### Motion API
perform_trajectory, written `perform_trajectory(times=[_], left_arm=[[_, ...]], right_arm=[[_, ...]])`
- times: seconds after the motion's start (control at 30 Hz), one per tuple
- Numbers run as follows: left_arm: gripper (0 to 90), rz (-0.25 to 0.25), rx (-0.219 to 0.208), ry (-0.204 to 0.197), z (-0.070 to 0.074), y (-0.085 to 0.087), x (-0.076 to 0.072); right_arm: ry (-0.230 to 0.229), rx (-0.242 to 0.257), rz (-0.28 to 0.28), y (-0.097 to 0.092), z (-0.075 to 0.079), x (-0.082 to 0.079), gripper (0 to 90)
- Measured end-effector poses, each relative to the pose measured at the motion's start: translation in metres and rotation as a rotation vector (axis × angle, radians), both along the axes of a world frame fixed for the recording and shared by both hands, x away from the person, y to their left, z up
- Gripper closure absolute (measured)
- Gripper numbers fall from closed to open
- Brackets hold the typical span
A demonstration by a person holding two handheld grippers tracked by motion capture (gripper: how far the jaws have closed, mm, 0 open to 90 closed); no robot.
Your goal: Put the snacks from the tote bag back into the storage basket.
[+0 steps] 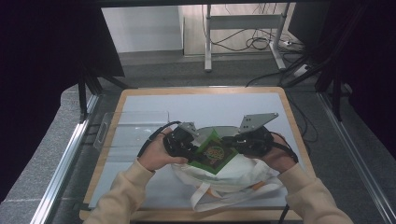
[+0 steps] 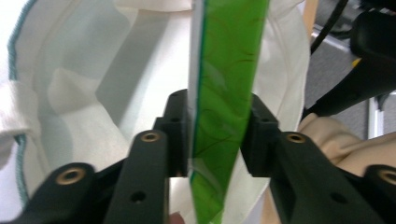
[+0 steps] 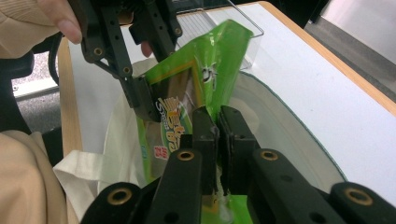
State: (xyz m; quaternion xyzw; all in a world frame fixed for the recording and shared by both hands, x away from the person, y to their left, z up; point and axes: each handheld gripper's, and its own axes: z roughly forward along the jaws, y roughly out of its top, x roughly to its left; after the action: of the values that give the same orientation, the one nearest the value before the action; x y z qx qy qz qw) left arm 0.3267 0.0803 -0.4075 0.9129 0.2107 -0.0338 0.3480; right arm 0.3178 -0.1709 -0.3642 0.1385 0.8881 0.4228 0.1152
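green snack packet (image 1: 213,153), label script unreadable; left gripper (image 2: 215,135) and right gripper (image 3: 218,140) jaws both clamp it.

The snack packet (image 1: 213,153) is bright green with a brown panel and a round yellow-and-orange emblem on its face (in the right gripper view (image 3: 187,107) the lettering shows white on green, with a small red mark lower down), and seen edge-on it is green veined with darker lines beside a pale strip. The cloth bag (image 1: 224,179) is off-white with a teal trim along its rim and an orange spot near one strap. Both grippers, left (image 1: 183,145) and right (image 1: 246,141), are black with brass-coloured rivets and grey top plates, over a pale blue-grey mat (image 1: 210,105) framed by a light wooden table edge (image 1: 294,126); the sleeves (image 1: 122,190) are beige.
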Motion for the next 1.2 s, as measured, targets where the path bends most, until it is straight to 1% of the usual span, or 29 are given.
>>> perform_trajectory(times=[0.03,0.07,0.2,0.3,0.33,0.37,0.4,0.43,0.47,0.53,0.57,0.67,0.7,0.77,0.8,0.87,0.9,0.97,1.0,1.03,1.1,1.13,1.2], left_arm=[[70.5,0.005,-0.007,0.008,-0.001,0.001,0.0],[71.1,-0.002,-0.005,0.005,-0.001,0.002,0.001],[71.9,0.022,-0.003,0.007,-0.001,0.001,-0.001],[72.0,0.027,-0.012,0.002,0.0,0.002,-0.001],[72.0,0.034,-0.017,0.004,0.0,0.002,-0.001],[72.0,0.057,-0.043,0.01,-0.001,0.001,-0.003],[72.1,0.063,-0.047,0.014,-0.001,0.002,-0.003],[72.0,0.065,-0.051,0.01,-0.001,0.004,-0.003],[72.0,0.073,-0.061,0.009,-0.001,0.006,-0.004],[72.0,0.082,-0.071,0.009,-0.002,0.01,-0.005],[72.0,0.098,-0.08,0.009,-0.002,0.012,-0.006],[72.0,0.113,-0.112,0.009,-0.001,0.016,-0.009],[71.9,0.11,-0.116,0.003,-0.001,0.017,-0.01],[71.9,0.114,-0.124,-0.014,0.0,0.019,-0.013],[71.9,0.114,-0.128,-0.017,0.0,0.02,-0.013],[71.9,0.116,-0.14,-0.024,0.001,0.023,-0.014],[71.9,0.119,-0.142,-0.03,0.001,0.025,-0.014],[71.9,0.131,-0.15,-0.024,0.001,0.026,-0.014],[71.9,0.132,-0.154,-0.028,0.0,0.028,-0.014],[71.8,0.133,-0.16,-0.028,0.0,0.028,-0.015],[71.8,0.133,-0.161,-0.028,-0.002,0.028,-0.015],[71.8,0.133,-0.163,-0.035,-0.003,0.028,-0.016],[71.8,0.131,-0.171,-0.035,-0.005,0.028,-0.016]], right_arm=[[-0.002,0.0,0.0,0.0,0.0,0.0,84.2],[0.0,0.001,-0.002,0.0,0.0,0.0,84.1],[0.015,0.003,-0.029,0.001,0.0,0.002,82.6],[0.02,0.019,-0.04,0.0,0.0,0.003,78.6],[0.019,0.028,-0.044,0.0,0.0,0.003,75.7],[0.021,0.042,-0.052,0.0,0.001,0.003,70.2],[0.03,0.063,-0.07,-0.001,0.001,0.003,63.3],[0.039,0.076,-0.1,-0.002,0.001,0.002,56.0],[0.04,0.086,-0.131,-0.004,0.001,0.001,51.7],[0.054,0.115,-0.16,-0.008,0.002,-0.003,45.2],[0.056,0.13,-0.18,-0.011,0.003,-0.004,42.6],[0.09,0.158,-0.254,-0.019,0.004,-0.007,38.3],[0.097,0.169,-0.265,-0.022,0.004,-0.009,37.5],[0.103,0.174,-0.281,-0.027,0.002,-0.012,35.3],[0.107,0.181,-0.28,-0.03,0.0,-0.014,34.4],[0.116,0.205,-0.283,-0.034,-0.004,-0.016,34.0],[0.126,0.214,-0.297,-0.036,-0.007,-0.018,33.7],[0.133,0.222,-0.308,-0.04,-0.012,-0.019,33.4],[0.136,0.227,-0.318,-0.042,-0.015,-0.019,33.3],[0.133,0.232,-0.331,-0.043,-0.018,-0.019,33.2],[0.118,0.224,-0.345,-0.044,-0.022,-0.019,32.7],[0.118,0.226,-0.347,-0.044,-0.025,-0.019,32.5],[0.127,0.234,-0.353,-0.044,-0.03,-0.019,32.2]])
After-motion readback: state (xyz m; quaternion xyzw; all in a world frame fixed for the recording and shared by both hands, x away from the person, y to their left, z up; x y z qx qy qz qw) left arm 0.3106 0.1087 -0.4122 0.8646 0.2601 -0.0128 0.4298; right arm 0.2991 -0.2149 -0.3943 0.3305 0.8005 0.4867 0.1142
